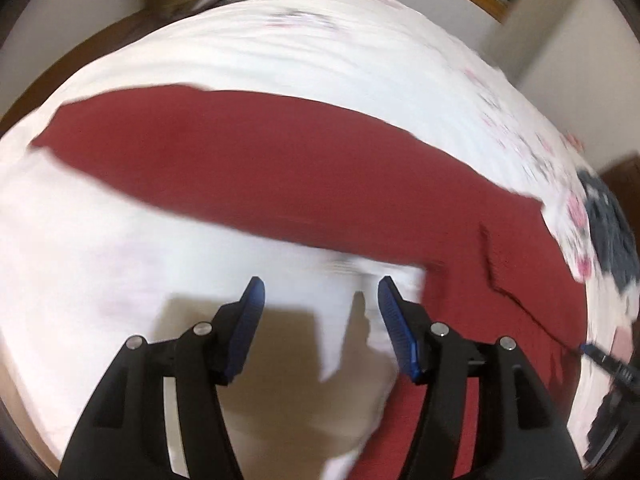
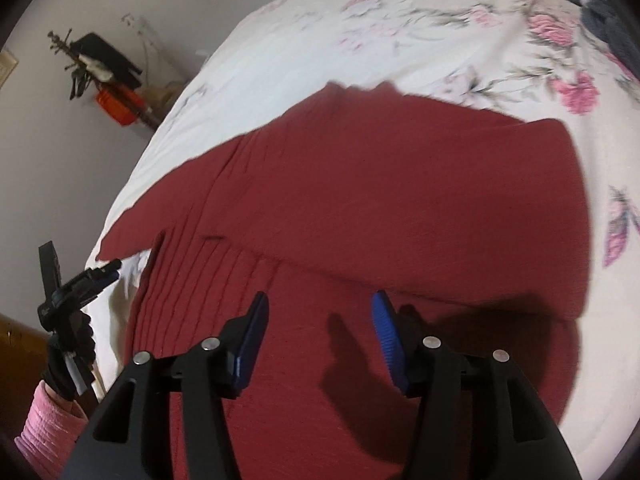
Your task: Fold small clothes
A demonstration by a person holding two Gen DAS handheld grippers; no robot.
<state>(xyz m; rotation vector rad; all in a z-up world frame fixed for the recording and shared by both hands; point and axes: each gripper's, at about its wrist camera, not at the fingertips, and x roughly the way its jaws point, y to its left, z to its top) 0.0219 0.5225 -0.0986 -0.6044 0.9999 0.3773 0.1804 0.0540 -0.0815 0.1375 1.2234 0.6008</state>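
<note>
dark red ribbed sweater: spread flat on floral bedsheet | left claw: wide, empty | right claw: wide, empty

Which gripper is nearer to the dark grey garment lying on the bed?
Right, probably. The right gripper hovers over the red sweater, the dark grey garment beyond it; the left gripper hangs farther away.

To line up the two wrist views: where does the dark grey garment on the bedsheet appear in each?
Left wrist: dark grey garment at the right edge, just past the red sweater.
Right wrist: top right corner, far beyond the sweater.
Shared landmark: the pink flowers printed on the sheet next to it.
</note>
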